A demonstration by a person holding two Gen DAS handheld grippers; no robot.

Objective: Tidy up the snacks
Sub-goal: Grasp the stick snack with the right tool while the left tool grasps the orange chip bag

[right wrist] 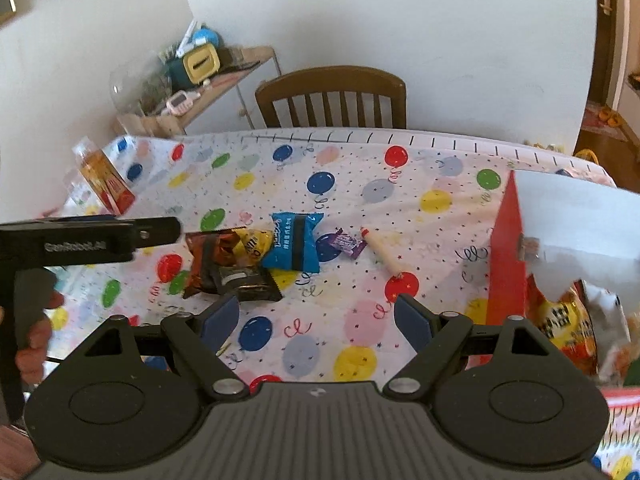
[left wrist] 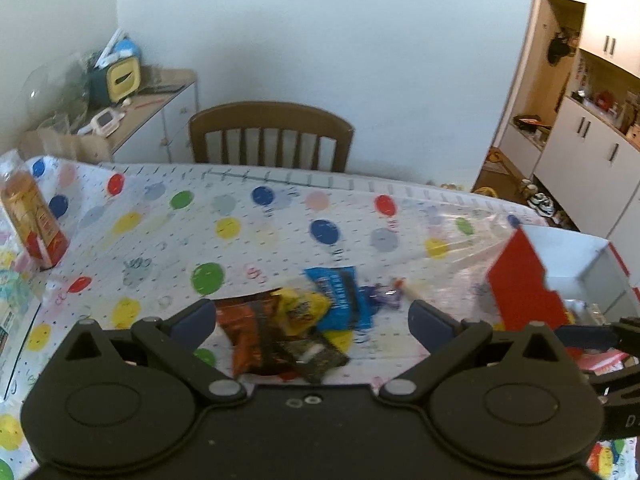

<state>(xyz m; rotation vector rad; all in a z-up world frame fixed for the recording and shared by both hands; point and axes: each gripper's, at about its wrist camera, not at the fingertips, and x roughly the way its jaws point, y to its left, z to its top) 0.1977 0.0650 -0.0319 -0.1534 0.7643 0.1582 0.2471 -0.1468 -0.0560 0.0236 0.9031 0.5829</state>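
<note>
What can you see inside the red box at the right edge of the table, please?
Inside the red box, the right wrist view shows an orange snack bag and a pale packet beside it. The box's white flap and red wall hide the rest, so anything deeper cannot be seen.

Left gripper (left wrist: pixel 312 316): matte black body showing two round raised discs at five and seven o'clock, silver pivot screws gleaming on the angled linkage arms, and dark blue pads (left wrist: pixel 196 320) lining the fingers. Right gripper (right wrist: pixel 316 320): the same black build, a ribbed grey top plate lying at six o'clock. At nine o'clock in the right wrist view, the other tool's black side is bearing white lettering above a pistol-style handle.
</note>
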